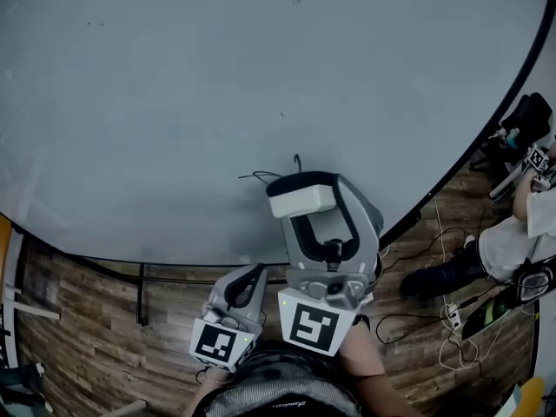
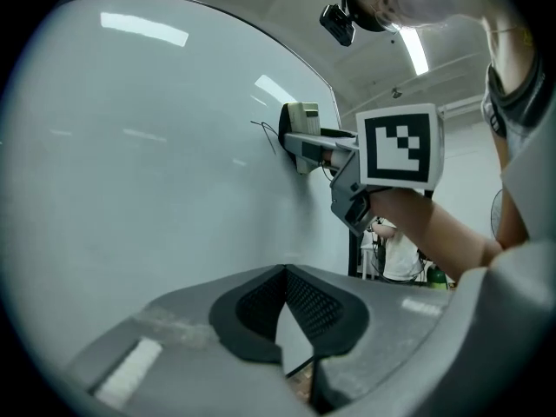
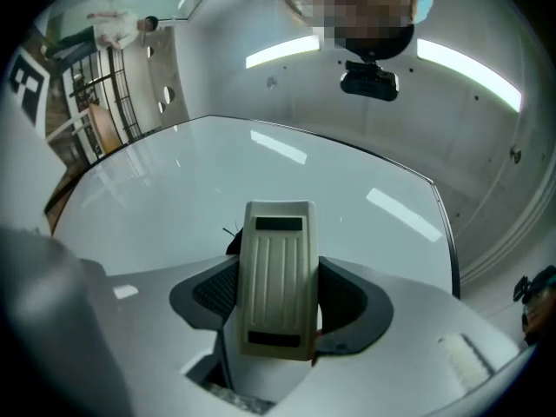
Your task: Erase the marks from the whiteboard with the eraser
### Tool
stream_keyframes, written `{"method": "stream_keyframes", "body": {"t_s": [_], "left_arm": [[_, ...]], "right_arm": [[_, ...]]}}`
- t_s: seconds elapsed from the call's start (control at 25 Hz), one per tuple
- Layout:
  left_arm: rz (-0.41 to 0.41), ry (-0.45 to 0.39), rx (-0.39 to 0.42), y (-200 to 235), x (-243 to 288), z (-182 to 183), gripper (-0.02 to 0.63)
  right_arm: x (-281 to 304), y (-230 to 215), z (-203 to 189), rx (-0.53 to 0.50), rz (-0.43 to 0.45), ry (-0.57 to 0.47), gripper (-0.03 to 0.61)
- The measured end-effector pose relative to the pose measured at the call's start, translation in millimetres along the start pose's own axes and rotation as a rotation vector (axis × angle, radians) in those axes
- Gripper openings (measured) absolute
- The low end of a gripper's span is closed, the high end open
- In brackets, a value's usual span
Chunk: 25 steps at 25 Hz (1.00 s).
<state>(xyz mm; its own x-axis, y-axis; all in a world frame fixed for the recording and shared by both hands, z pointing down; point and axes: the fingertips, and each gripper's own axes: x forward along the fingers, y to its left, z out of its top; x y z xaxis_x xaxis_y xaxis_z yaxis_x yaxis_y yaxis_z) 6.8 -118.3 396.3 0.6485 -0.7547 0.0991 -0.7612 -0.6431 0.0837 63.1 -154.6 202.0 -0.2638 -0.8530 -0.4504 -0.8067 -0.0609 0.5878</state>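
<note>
The right gripper (image 1: 308,194) reaches forward and higher, jaws clamped on the eraser (image 3: 278,268). The left gripper (image 1: 256,272) sits lower, close beside it, jaws closed on nothing. The right forearm (image 1: 369,363) is bare.

I can read no words or numbers anywhere. The only signs are black-and-white square patterns, one on the cube (image 1: 217,344) of the left gripper (image 1: 250,278) and one on the cube (image 1: 313,327) of the right gripper (image 1: 302,200). Pale script on a dark band (image 1: 287,404) is too small to read.
</note>
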Motion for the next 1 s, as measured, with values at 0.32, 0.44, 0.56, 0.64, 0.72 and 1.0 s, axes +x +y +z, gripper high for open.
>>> {"method": "stream_keyframes", "body": {"t_s": [0.32, 0.44, 0.56, 0.64, 0.72, 1.0], "left_arm": [[0.024, 0.018, 0.029, 5.6, 1.8, -2.5, -0.002], [0.032, 0.017, 0.046, 6.7, 1.8, -0.7, -0.002], [0.030, 0.005, 0.029, 2.0, -0.1, -3.1, -0.002], [0.037, 0.003, 0.019, -1.2, -1.5, -4.6, -0.002], [0.046, 0.002, 0.015, -5.0, -2.4, -5.4, -0.002], [0.131, -0.010, 0.006, -22.6, -32.4, -22.2, -0.002]], "right_arm": [[-11.8, 53.3, -18.3, -0.010, 0.114, 0.004, 0.261], [-18.0, 75.6, -28.9, -0.021, 0.177, 0.021, 0.261], [-23.2, 87.1, -35.3, -0.035, 0.225, 0.035, 0.261], [-25.9, 88.8, -37.4, -0.029, 0.250, 0.039, 0.261], [-28.7, 85.6, -39.3, -0.011, 0.265, 0.045, 0.261], [-48.3, 60.8, -0.7, 0.072, 0.245, -0.082, 0.261]]}}
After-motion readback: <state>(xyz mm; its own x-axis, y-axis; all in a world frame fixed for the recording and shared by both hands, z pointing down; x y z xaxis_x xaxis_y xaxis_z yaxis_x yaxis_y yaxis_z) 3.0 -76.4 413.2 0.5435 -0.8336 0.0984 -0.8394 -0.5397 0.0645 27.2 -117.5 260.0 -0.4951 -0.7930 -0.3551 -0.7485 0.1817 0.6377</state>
